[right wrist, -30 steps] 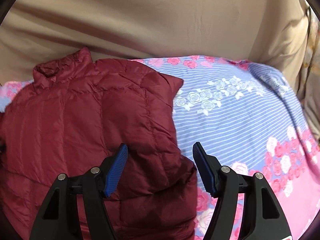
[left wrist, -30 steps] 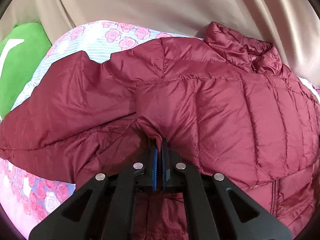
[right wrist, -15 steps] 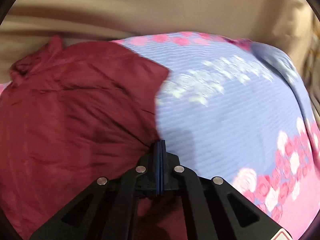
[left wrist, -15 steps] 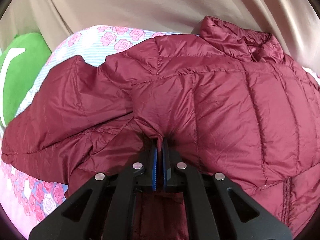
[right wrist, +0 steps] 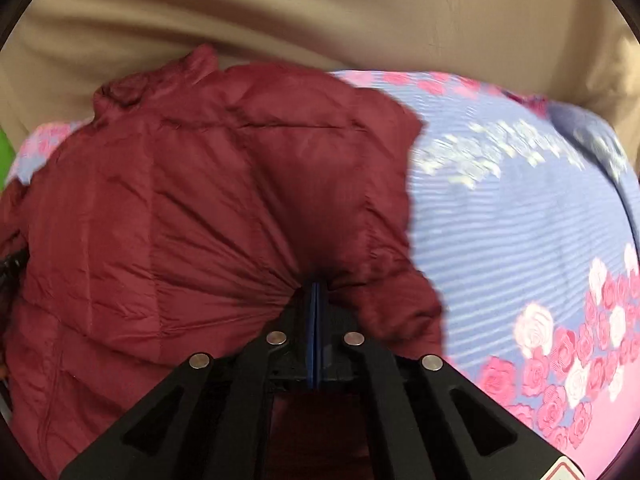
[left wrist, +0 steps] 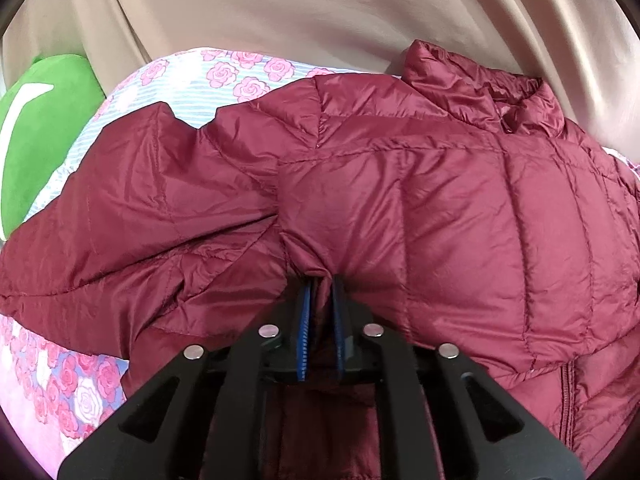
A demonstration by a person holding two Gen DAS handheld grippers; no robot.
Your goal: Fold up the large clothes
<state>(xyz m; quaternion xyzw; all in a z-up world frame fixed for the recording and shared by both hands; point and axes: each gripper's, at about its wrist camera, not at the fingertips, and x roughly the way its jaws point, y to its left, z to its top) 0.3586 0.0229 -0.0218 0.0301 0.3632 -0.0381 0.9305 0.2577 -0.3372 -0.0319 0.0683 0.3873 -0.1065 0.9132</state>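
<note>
A dark red quilted puffer jacket lies on a flowered bed sheet, collar toward the far curtain. My left gripper is shut on a fold of the jacket near its left side, with a thin bunch of fabric between the blue pads. The left sleeve spreads out to the left. In the right wrist view the jacket fills the left half, and my right gripper is shut on its right edge, fabric puckering toward the tips.
A green cushion lies at the bed's far left. A beige curtain hangs behind the bed. The blue striped and rose sheet stretches to the right of the jacket.
My right gripper went from open over the jacket's right edge to shut on it and has pulled it up. My left gripper stayed shut on the jacket and lifted slightly.
</note>
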